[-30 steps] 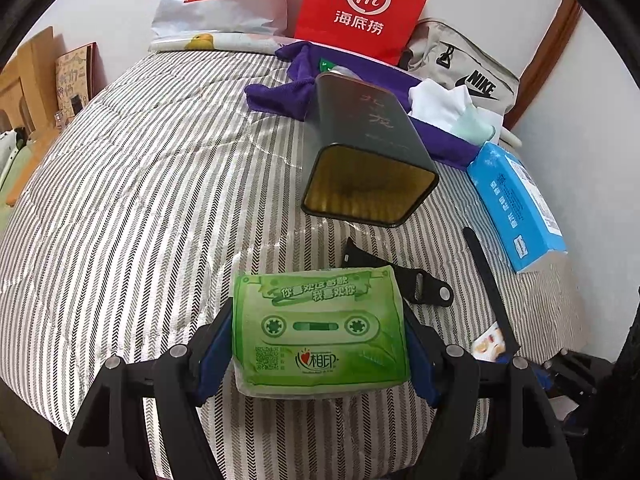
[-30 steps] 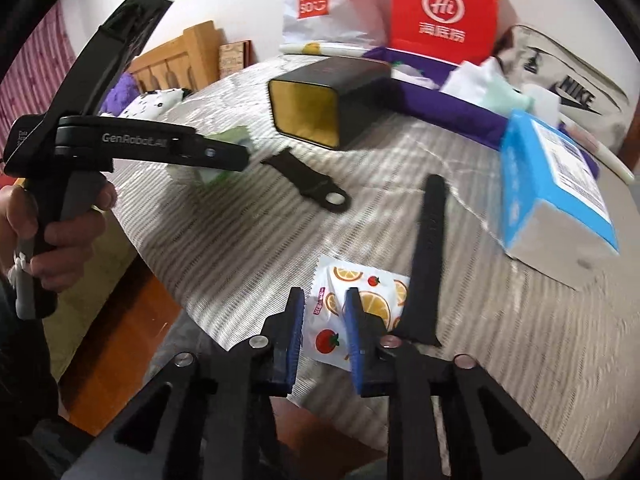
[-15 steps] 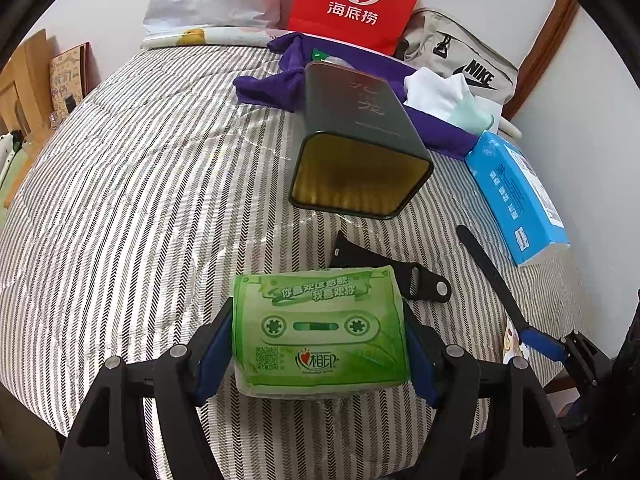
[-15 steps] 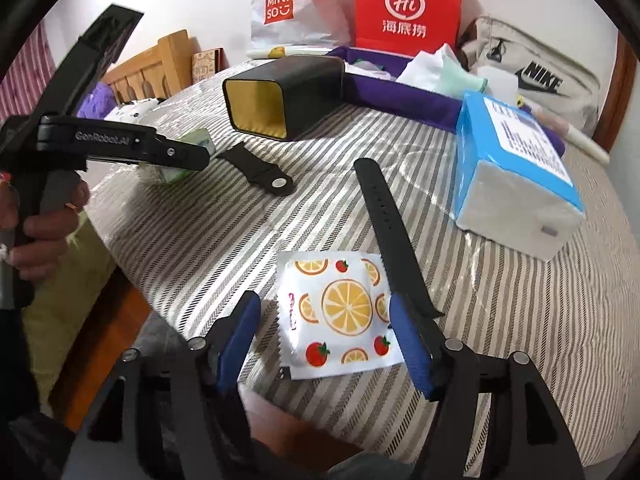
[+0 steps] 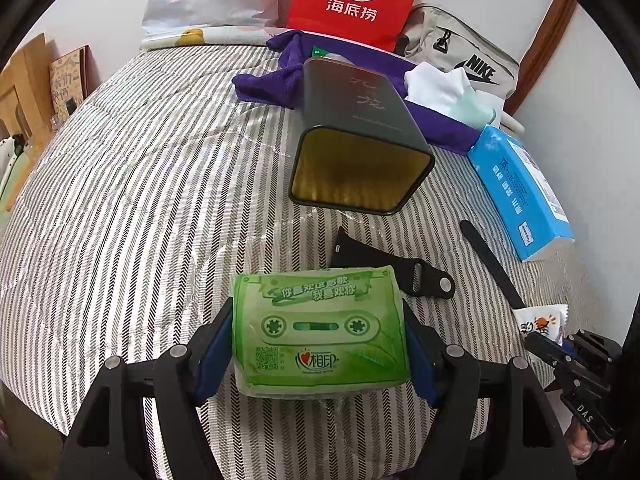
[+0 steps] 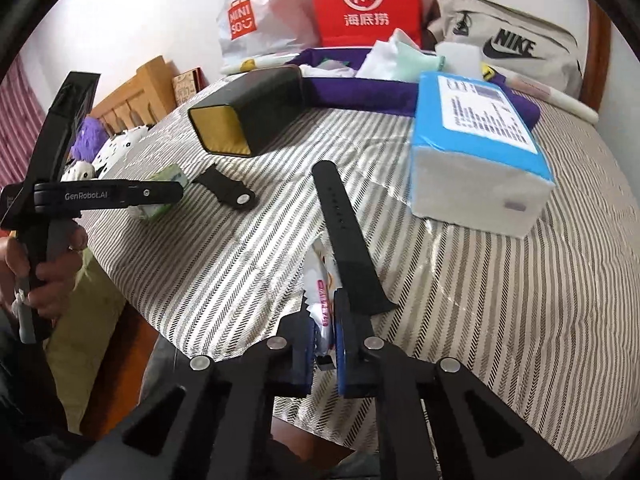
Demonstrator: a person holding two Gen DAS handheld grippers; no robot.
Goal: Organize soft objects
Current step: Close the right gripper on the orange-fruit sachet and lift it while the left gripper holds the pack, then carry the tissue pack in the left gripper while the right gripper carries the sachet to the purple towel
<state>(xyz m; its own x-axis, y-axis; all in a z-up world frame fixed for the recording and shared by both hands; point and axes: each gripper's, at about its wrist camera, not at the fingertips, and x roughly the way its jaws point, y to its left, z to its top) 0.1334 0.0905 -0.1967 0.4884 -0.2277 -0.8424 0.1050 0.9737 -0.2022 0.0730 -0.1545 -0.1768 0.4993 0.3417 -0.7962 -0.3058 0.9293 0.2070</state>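
A: Looking through the left camera first, what is the left gripper (image 5: 320, 344) doing?

B: It is squeezing the green tissue pack (image 5: 320, 332) by its 2 short ends. The pack's long side is running across, from one pad to the other. The open dark tin (image 5: 356, 152) is lying straight ahead on the striped bed (image 5: 140, 200), with its mouth facing the pack.

A: And the right camera?

B: The right gripper (image 6: 324, 340) has just been closing. It is pinching the little fruit packet (image 6: 320, 296) at the bed's near edge, so the packet is crumpling upright. The long black strap (image 6: 344, 232) is touching its right side. The tin is sitting further off, up and left, so I think the left hand is nearer to it.
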